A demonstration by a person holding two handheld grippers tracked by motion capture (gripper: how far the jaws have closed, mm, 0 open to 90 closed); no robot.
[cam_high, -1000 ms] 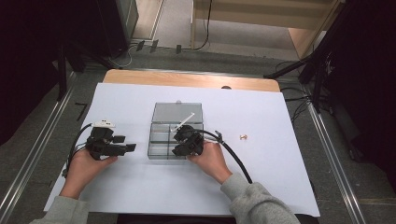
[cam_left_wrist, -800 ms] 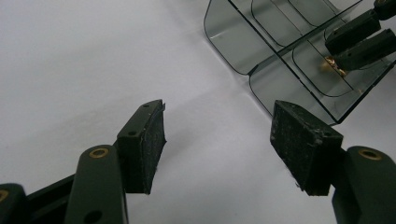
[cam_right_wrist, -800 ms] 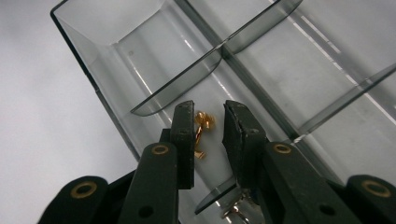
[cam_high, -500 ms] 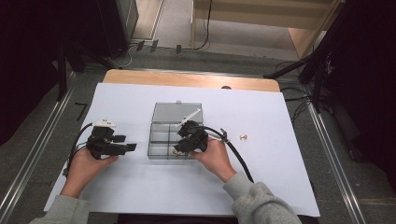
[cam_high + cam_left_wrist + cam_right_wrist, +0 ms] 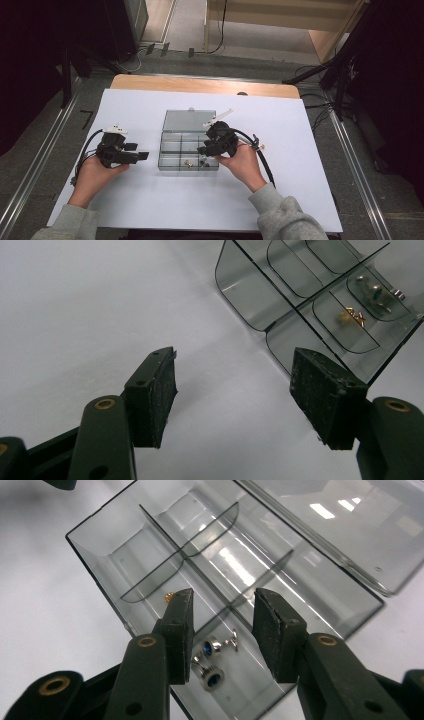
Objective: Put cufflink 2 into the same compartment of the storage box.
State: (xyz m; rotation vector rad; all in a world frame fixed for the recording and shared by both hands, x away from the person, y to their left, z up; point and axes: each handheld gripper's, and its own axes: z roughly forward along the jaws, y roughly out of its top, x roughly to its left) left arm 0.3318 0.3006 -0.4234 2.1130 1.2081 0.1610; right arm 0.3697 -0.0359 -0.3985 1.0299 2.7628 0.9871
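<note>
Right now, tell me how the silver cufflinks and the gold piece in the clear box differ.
The silver cufflinks are a pair with blue faces; the gold piece is one small item without blue. The cufflinks lie in the near right compartment, under the right claw, whose jaws have just been opening, with nothing gripped between them; the gold piece sits in the compartment beside it. Both rest loose in the clear box.

The black two-jaw right gripper (image 5: pixel 204 150) tilts downward in the person's right hand (image 5: pixel 243 162), its jaws just opening with nothing between them. The matching left gripper (image 5: pixel 142 156) lies level, jaws wide apart, in the left hand (image 5: pixel 95 172).
</note>
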